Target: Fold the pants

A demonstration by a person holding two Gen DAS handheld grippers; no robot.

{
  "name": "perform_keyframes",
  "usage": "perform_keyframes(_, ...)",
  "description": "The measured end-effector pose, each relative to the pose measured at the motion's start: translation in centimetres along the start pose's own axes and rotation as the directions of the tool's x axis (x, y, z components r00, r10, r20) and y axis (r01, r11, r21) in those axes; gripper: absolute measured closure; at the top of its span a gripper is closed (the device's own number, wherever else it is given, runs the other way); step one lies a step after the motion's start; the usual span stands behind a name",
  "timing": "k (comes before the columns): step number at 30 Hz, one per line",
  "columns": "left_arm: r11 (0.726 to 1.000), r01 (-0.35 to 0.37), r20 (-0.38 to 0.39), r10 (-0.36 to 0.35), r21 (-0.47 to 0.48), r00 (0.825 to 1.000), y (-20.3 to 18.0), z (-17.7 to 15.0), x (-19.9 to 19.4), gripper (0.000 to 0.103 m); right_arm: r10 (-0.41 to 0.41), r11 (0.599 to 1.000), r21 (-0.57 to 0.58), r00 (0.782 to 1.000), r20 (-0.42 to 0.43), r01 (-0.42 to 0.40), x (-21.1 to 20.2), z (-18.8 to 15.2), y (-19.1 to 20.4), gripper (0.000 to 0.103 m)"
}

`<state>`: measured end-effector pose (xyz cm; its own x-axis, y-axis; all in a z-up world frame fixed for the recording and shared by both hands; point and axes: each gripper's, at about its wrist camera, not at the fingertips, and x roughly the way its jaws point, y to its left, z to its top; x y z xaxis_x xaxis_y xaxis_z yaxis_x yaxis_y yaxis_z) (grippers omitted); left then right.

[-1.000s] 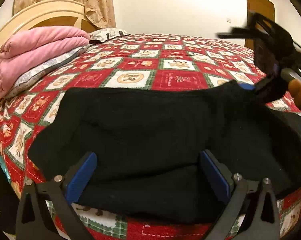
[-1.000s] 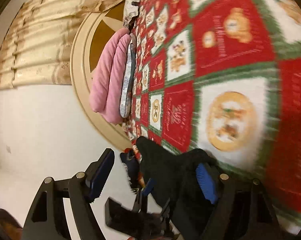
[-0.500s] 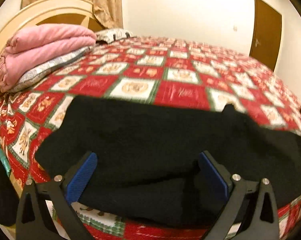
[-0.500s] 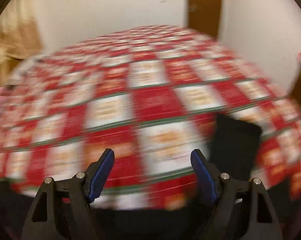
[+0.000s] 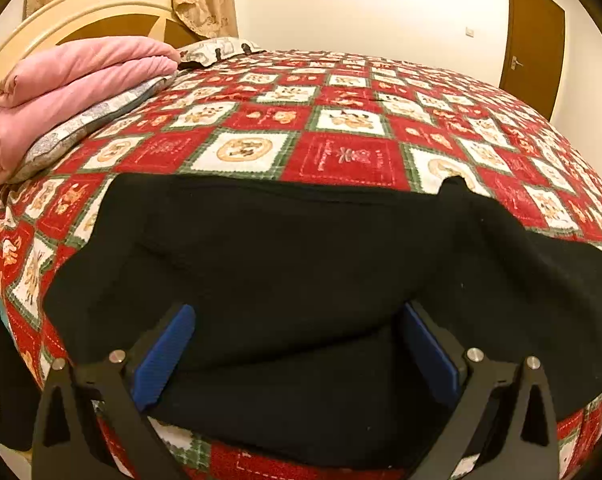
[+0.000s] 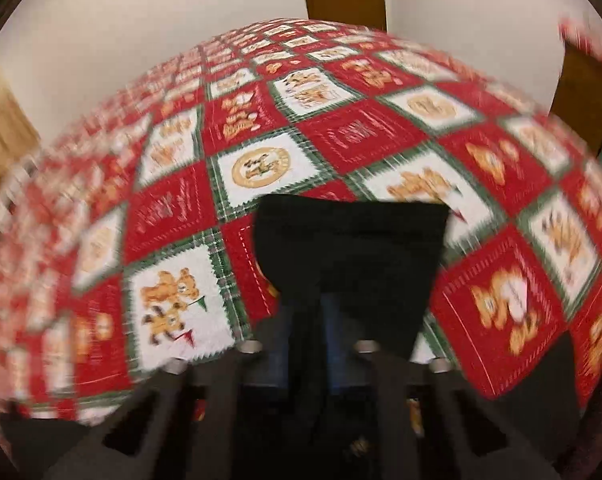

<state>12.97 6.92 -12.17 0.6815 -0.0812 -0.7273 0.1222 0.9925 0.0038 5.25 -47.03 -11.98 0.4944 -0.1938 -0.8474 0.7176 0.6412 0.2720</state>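
Note:
Black pants [image 5: 285,256] lie folded lengthwise across the near edge of the bed, on a red and white patchwork quilt [image 5: 341,156]. My left gripper [image 5: 297,356] hovers low over their near edge, jaws wide open, blue pads [image 5: 163,356] on either side of the dark cloth without pressing it. In the blurred right wrist view, a hem end of the pants [image 6: 353,240] runs toward the camera. My right gripper [image 6: 309,340] is closing, its blue pads [image 6: 277,344] drawn close with black fabric pinched between them.
A folded pink blanket [image 5: 73,80] rests on a grey patterned pillow [image 5: 97,120] at the far left by the cream headboard [image 5: 81,8]. A brown door [image 5: 533,36] stands in the far right wall. Bare quilt stretches behind the pants.
The right gripper left the left wrist view and swung round from facing the headboard to the pants' hem end. Its jaws went from wide open to nearly together on the cloth. The left gripper stayed put.

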Motion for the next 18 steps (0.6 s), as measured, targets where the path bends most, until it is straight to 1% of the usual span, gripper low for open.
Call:
perform_keyframes(1, 1.0, -0.002, 0.0, 0.002, -0.002, 1.0, 0.0, 0.0, 0.0, 0.0, 0.073, 0.996, 0.052, 0.997, 0.019, -0.074, -1.5, -0.3, -1.6, 0.092)
perform_keyframes(2, 1.0, -0.004, 0.0, 0.004, -0.001, 1.0, -0.1, -0.1, 0.0, 0.0, 0.117, 0.99, 0.075, 0.992, 0.046, -0.121, -3.1, -0.7, -3.0, 0.092)
perform_keyframes(3, 1.0, -0.006, -0.001, 0.006, 0.0, 1.0, -0.1, -0.1, -0.1, 0.0, 0.128, 0.988, 0.083, 0.99, 0.067, -0.133, -4.1, -1.2, -3.7, 0.092)
perform_keyframes(5, 1.0, -0.008, -0.003, 0.008, -0.002, 1.0, -0.1, -0.1, 0.0, 0.0, 0.161, 0.975, 0.135, 0.979, 0.122, -0.177, -7.7, -3.3, -6.9, 0.092)
perform_keyframes(6, 1.0, -0.01, -0.006, 0.01, -0.003, 1.0, -0.1, 0.0, 0.0, 0.0, 0.179, 0.966, 0.164, 0.974, 0.136, -0.2, -8.5, -4.0, -8.2, 0.092)
perform_keyframes(7, 1.0, -0.011, -0.008, 0.011, -0.003, 1.0, -0.1, 0.0, 0.0, 0.0, 0.203, 0.949, 0.209, 0.966, 0.162, -0.235, -9.7, -5.3, -10.3, 0.092)
perform_keyframes(8, 1.0, -0.012, -0.009, 0.012, -0.002, 1.0, -0.1, 0.0, 0.0, 0.0, 0.206, 0.94, 0.237, 0.962, 0.177, -0.245, -10.3, -6.5, -12.0, 0.092)
perform_keyframes(9, 1.0, -0.011, -0.01, 0.011, -0.001, 1.0, -0.2, 0.1, 0.0, 0.0, 0.194, 0.939, 0.251, 0.965, 0.174, -0.234, -10.7, -7.4, -13.3, 0.092)
perform_keyframes(10, 1.0, -0.011, -0.011, 0.011, 0.0, 1.0, -0.2, 0.1, 0.1, 0.0, 0.137, 0.949, 0.262, 0.978, 0.16, -0.176, -11.1, -8.5, -14.7, 0.092)
perform_keyframes(11, 1.0, -0.012, -0.009, 0.012, 0.0, 1.0, -0.2, 0.1, 0.0, 0.0, 0.097, 0.954, 0.268, 0.985, 0.144, -0.133, -11.0, -9.0, -15.7, 0.091)
perform_keyframes(13, 1.0, -0.015, -0.01, 0.015, 0.009, 1.0, -0.3, 0.2, 0.1, 0.0, 0.036, 0.951, 0.304, 0.995, 0.098, -0.065, -11.4, -10.4, -17.9, 0.089)
perform_keyframes(14, 1.0, -0.017, -0.011, 0.018, 0.014, 1.0, -0.4, 0.3, 0.2, 0.0, 0.016, 0.942, 0.334, 0.995, 0.094, -0.047, -11.8, -10.7, -18.9, 0.09)
perform_keyframes(15, 1.0, -0.021, -0.012, 0.021, 0.022, 1.0, -0.5, 0.4, 0.2, 0.0, 0.037, 0.934, 0.35, 0.993, 0.114, -0.075, -12.1, -10.8, -19.6, 0.088)
perform_keyframes(16, 0.999, -0.026, -0.015, 0.026, 0.035, 1.0, -0.6, 0.6, 0.2, 0.0, 0.022, 0.927, 0.368, 0.992, 0.125, -0.067, -12.6, -10.6, -20.2, 0.086)
perform_keyframes(17, 0.998, -0.031, -0.017, 0.032, 0.047, 0.999, -0.7, 0.7, 0.2, 0.0, -0.008, 0.929, 0.368, 0.991, 0.136, -0.043, -13.1, -10.2, -20.5, 0.085)
perform_keyframes(18, 0.997, -0.046, -0.015, 0.048, 0.066, 0.999, -0.9, 1.0, 0.0, 0.0, -0.009, 0.932, 0.358, 0.989, 0.15, -0.046, -13.4, -9.9, -20.6, 0.08)
